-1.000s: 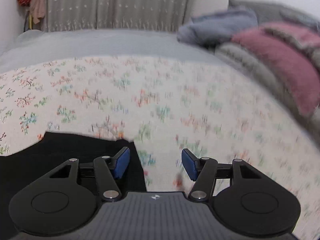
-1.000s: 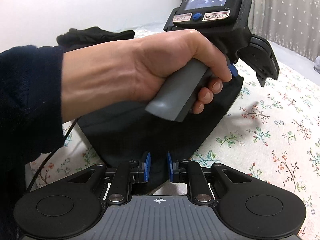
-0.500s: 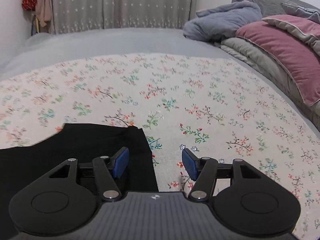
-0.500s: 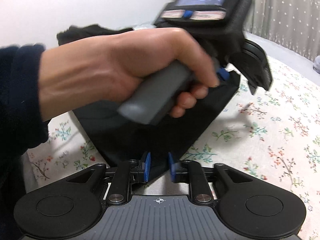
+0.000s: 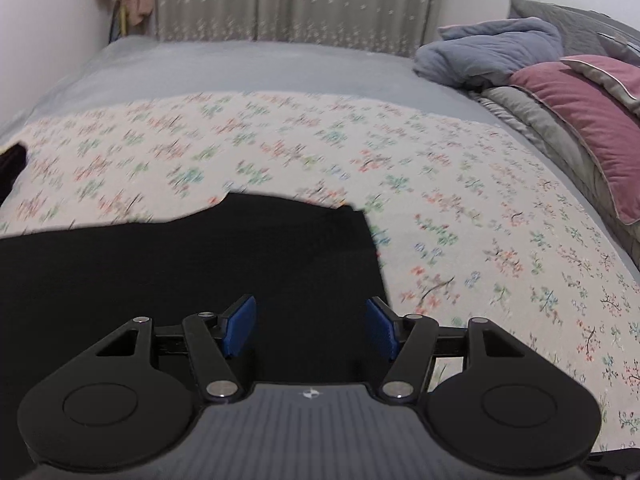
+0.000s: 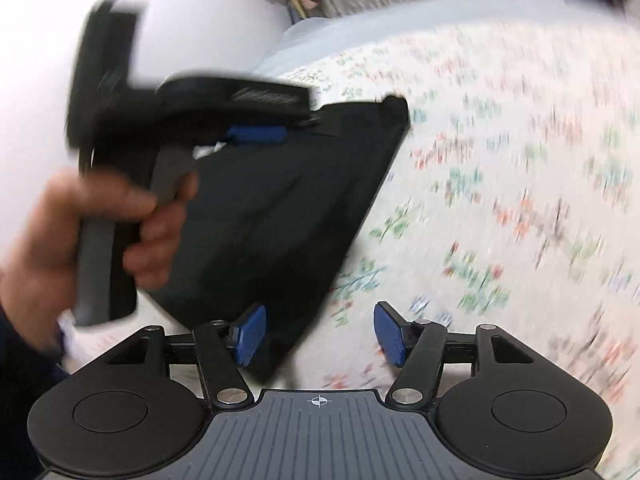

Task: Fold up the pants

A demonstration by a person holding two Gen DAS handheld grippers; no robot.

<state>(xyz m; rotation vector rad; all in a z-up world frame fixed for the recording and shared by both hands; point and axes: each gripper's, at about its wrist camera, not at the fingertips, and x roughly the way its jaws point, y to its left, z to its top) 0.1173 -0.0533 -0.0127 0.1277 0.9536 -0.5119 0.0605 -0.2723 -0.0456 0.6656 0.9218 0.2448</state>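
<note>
Right gripper [image 6: 318, 334] released; one pants [image 6: 280, 200].

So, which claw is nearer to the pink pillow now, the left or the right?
Left. The left claw hangs open over the black pants, with the pink pillow ahead to its right. The right claw, open at the pants' edge, shows no pillow.

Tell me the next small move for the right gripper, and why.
Probably ease the right gripper leftward and close on the black pants: its jaws stand open, and only the left pad overlaps the near corner. The left gripper is open too.
</note>
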